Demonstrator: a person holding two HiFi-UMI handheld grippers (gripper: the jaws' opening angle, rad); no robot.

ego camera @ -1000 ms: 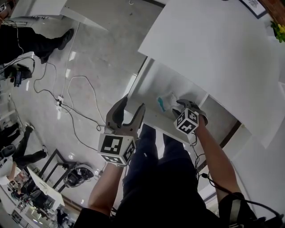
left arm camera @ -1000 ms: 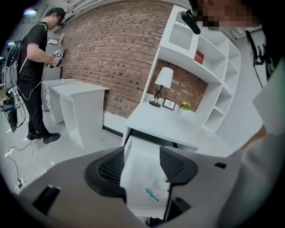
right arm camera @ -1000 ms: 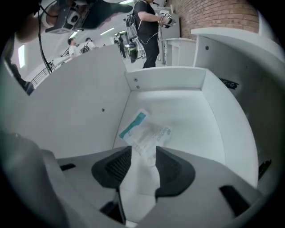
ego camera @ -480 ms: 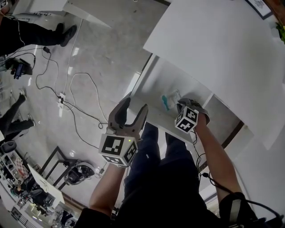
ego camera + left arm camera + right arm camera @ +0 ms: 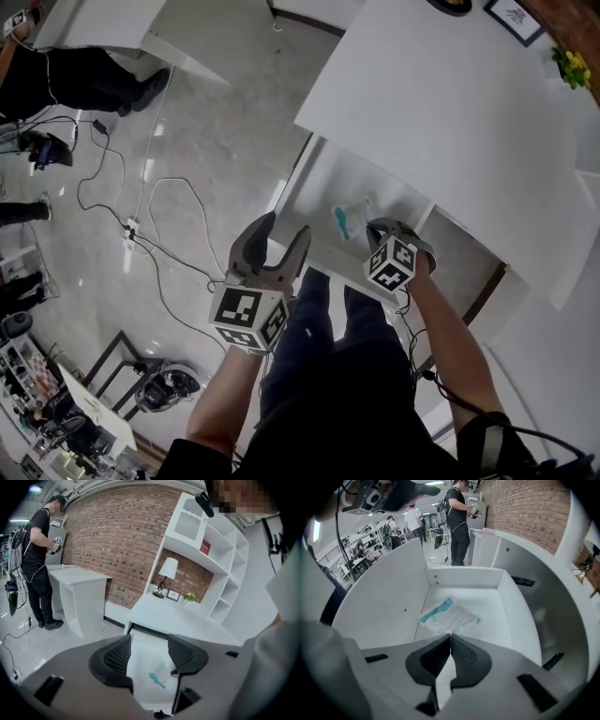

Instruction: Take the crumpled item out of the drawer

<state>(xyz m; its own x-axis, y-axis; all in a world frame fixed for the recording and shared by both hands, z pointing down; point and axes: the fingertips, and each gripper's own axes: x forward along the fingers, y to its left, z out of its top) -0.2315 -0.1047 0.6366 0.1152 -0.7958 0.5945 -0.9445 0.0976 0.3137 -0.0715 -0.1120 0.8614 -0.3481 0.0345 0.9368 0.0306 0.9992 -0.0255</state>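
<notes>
Crumpled packet (image 5: 451,616) near edge hidden behind right hand-held gripper (image 5: 450,636) tips; print unreadable.

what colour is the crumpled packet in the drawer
White packet with a teal strip and teal print; clearest in the right gripper view.

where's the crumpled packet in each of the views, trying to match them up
Head view: the packet sits just right of centre in the upper half, inside the open drawer.
Left gripper view: the packet is low in the centre, on the drawer floor.
Right gripper view: the packet is in the middle of the picture, in the drawer.
Shared landmark: the open white drawer. The packet's teal stripe also shows in all three views.
</notes>
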